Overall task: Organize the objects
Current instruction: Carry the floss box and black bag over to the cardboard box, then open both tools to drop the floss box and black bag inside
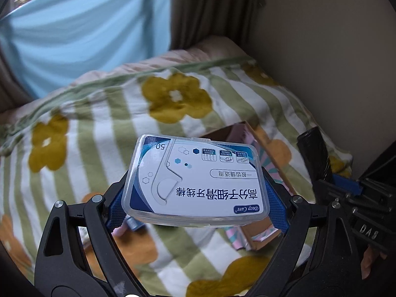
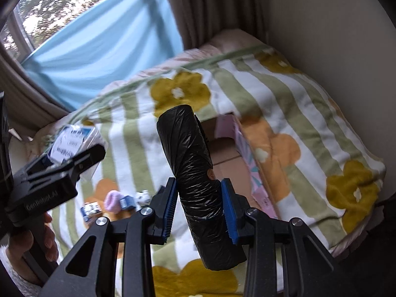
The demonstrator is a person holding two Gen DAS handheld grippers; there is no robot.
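Floss box (image 1: 195,180) flat between left fingers (image 1: 277,205) — bag roll (image 2: 198,183) between right.

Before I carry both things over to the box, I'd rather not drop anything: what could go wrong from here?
The floss pick case is smooth plastic pinched only at its side edges by the left gripper, so it may slip or tilt out. The black bag roll is tilted in the right gripper and could slide. Both grippers sit close together near the open cardboard box, so they might collide.
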